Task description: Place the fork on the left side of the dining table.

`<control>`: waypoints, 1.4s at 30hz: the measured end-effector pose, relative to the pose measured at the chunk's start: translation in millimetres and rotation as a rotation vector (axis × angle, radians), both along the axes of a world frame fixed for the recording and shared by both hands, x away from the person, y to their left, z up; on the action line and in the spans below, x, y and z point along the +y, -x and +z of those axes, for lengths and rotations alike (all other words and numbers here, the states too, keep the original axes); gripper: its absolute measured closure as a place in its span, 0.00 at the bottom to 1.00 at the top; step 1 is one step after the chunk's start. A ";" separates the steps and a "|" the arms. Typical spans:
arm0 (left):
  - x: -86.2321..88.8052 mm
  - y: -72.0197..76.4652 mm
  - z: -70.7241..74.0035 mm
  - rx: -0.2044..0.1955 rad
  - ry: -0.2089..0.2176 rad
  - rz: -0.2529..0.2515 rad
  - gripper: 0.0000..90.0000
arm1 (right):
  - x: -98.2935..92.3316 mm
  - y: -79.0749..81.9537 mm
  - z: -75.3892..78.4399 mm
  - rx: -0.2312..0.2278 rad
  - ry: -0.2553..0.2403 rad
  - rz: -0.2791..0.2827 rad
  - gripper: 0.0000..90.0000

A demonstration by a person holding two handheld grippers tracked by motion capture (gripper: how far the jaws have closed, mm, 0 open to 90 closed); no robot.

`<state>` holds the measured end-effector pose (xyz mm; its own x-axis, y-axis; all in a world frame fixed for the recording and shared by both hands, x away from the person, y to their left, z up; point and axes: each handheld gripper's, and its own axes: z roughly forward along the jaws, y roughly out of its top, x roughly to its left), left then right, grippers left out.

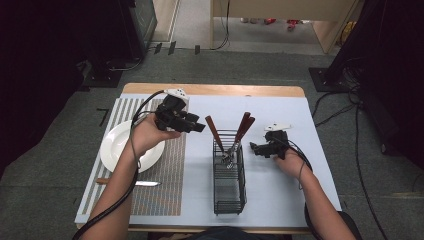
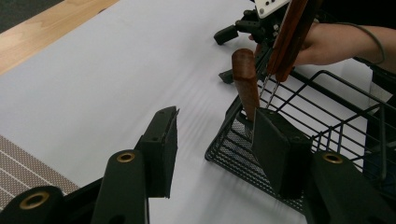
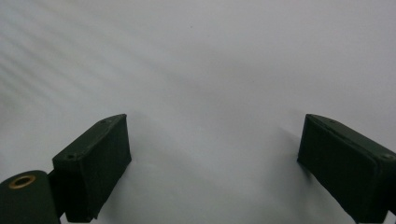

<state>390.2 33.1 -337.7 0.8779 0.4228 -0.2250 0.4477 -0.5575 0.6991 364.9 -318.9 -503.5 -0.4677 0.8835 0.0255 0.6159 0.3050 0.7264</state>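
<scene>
Three wood-handled utensils [image 1: 244, 127] upright in black wire caddy [image 1: 229, 192], mid-surface. Nearest one, the single handle [image 2: 246, 84] on the caddy's left end, leaning slightly toward left claw [image 1: 199, 126]; long axis near vertical, tilted away from the other two handles [image 2: 292, 39], which cross at the top. Left claw hovering just left of that handle, raised off the surface, pointing toward the caddy; jaws half spread, nothing pinched. In left gripper view, handle rising just behind right-hand pad [image 2: 275, 154], not between the pads, no contact visible. Judgement: a short sideways shift toward the caddy needed to bracket the handle before closing.

Right claw [image 1: 256, 148] resting low on pale sheet [image 3: 196, 60] right of caddy, jaws spread wide, empty. Left hand clearly the nearer.

Materials: handles reddish-brown, smooth, rounded ends; caddy thin black wire over fine mesh floor; metal tines barely seen inside. White round plate [image 1: 112, 145] on striped woven mat [image 1: 167, 170] at far left, knife [image 1: 135, 183] below the plate. Surface [image 1: 210, 90] edged in light wood.
</scene>
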 end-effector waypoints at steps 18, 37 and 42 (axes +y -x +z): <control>-19.6 -7.2 13.7 0.000 0.023 -0.058 0.63 | -0.1 0.0 0.1 0.001 0.000 0.001 0.09; -26.8 -15.9 17.6 0.140 0.041 -0.109 0.88 | 0.0 0.1 0.0 -0.001 0.001 0.000 0.10; -20.8 -11.9 17.0 0.173 0.068 -0.126 0.90 | 0.0 0.1 0.0 0.000 0.001 0.000 0.10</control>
<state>402.2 12.3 -320.7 0.8685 0.2912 -0.4011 0.4942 -0.5710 0.6555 364.8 -318.9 -503.5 -0.4675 0.8836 0.0249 0.6157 0.3053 0.7264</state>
